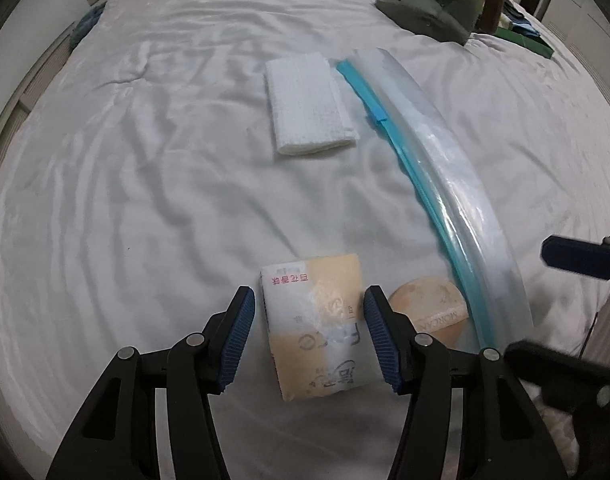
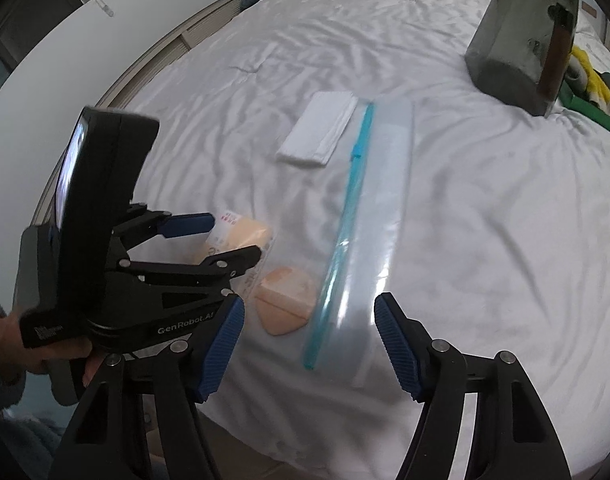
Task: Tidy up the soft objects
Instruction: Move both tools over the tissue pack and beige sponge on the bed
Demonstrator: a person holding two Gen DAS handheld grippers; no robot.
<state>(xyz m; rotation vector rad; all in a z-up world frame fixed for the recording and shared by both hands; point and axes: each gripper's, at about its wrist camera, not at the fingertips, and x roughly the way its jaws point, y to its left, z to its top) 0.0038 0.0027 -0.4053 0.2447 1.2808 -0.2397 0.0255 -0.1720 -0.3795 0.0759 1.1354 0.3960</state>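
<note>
A peach and white tissue pack point(image 1: 317, 320) lies on the white bedsheet point(image 1: 145, 200) between the pads of my left gripper point(image 1: 309, 340), which is open and straddles it without pressing. A round peach puff point(image 1: 425, 300) lies just right of it. Beyond the puff stretches a clear zip bag point(image 1: 445, 184) with a teal zipper. Further back is a folded white cloth point(image 1: 305, 104). My right gripper point(image 2: 309, 344) hangs open over the near end of the zip bag point(image 2: 365, 240), holding nothing. The right wrist view also shows the left gripper point(image 2: 233, 238), tissue pack point(image 2: 245, 236), puff point(image 2: 285, 304) and cloth point(image 2: 321, 132).
A dark grey container point(image 2: 521, 40) stands at the far right of the bed, with green and yellow fabric point(image 2: 589, 84) behind it. A person's hand point(image 2: 45, 356) holds the left gripper's body at the left. The bed's near edge runs just under the right gripper.
</note>
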